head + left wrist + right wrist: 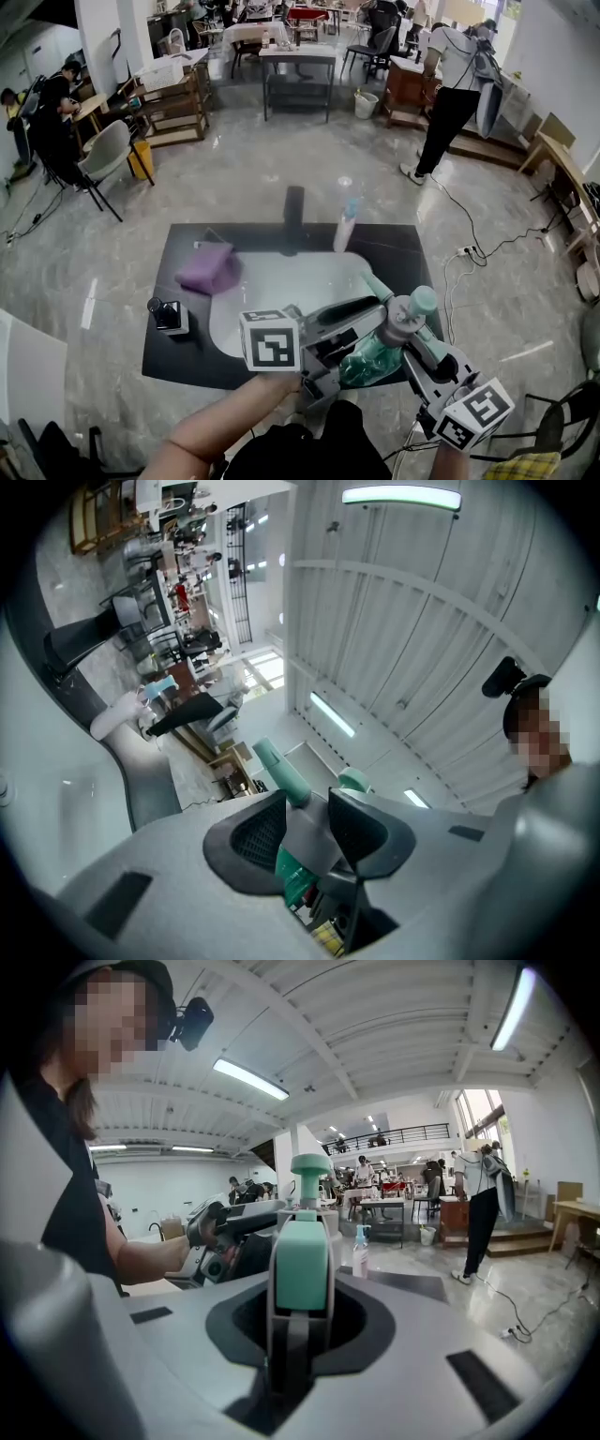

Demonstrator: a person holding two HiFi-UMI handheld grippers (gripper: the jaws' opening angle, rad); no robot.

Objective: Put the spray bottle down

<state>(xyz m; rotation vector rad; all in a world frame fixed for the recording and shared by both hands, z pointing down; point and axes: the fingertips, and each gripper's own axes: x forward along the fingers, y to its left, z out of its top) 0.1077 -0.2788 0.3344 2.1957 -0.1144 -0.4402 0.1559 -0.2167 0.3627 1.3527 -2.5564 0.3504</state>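
A teal spray bottle [370, 364] with a grey-and-teal head hangs tilted over the front right of the black table [187, 356], held by both grippers. My left gripper [375, 314] comes in from the left and is shut on the grey neck below the nozzle. In the left gripper view [309, 832] the teal nozzle [281, 772] sticks out past the pads. My right gripper [412, 337] reaches in from the lower right and is shut on the bottle's head. In the right gripper view [300, 1321] the teal head [302, 1265] stands upright between the jaws.
A white mat [281, 281] covers the table's middle. On the table lie a purple cloth [208, 267], a small black device on a white base [169, 315], a clear pump bottle [346, 225] and a dark upright object [293, 217]. A person [455, 84] stands at the far right.
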